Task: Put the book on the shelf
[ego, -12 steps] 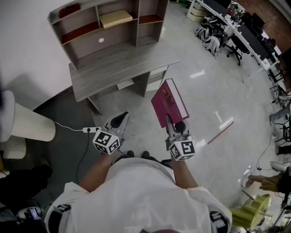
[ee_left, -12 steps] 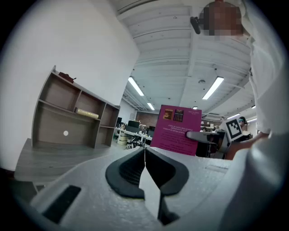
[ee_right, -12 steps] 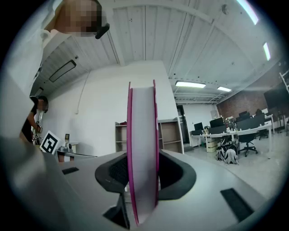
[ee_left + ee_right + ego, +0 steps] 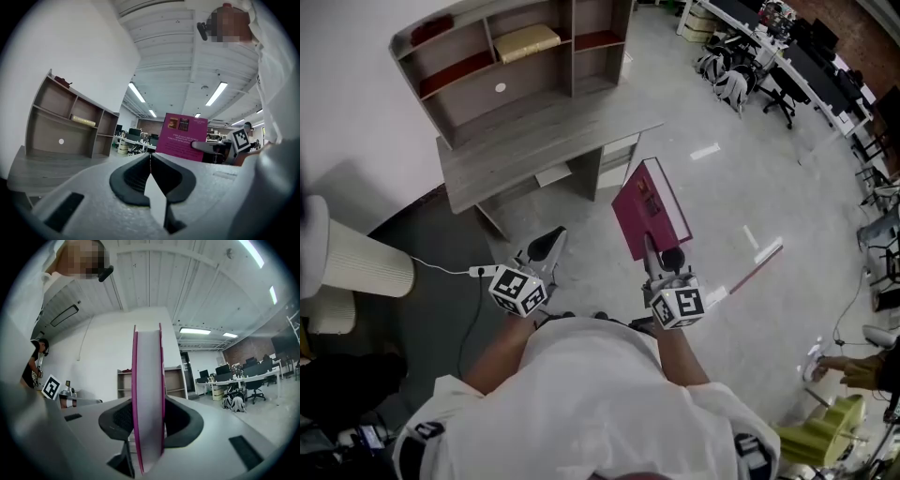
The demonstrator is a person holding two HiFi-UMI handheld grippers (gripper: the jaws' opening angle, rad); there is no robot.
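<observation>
A magenta book [image 4: 649,208] stands up in my right gripper [image 4: 658,255], whose jaws are shut on its lower edge. The right gripper view looks straight along the book's white page edge [image 4: 148,394], squeezed between the two pads. The same book [image 4: 182,136] shows at the right of the left gripper view. My left gripper [image 4: 547,246] is shut and holds nothing, its pads meeting [image 4: 150,161]. The wooden shelf unit [image 4: 516,56] stands on a grey desk [image 4: 539,141] ahead against the white wall. One compartment holds a yellowish book [image 4: 525,39].
A white ribbed bin [image 4: 352,262] stands at the left by a cable and power strip [image 4: 483,270]. Office chairs and desks [image 4: 769,66] line the far right. A person's hand [image 4: 853,370] and a yellow-green object [image 4: 825,436] are at the lower right. A red thing [image 4: 431,28] lies on the shelf's top left.
The head view has shifted slightly, so the desk and shelf sit a little higher and to the left. Both grippers and the book keep nearly the same places.
</observation>
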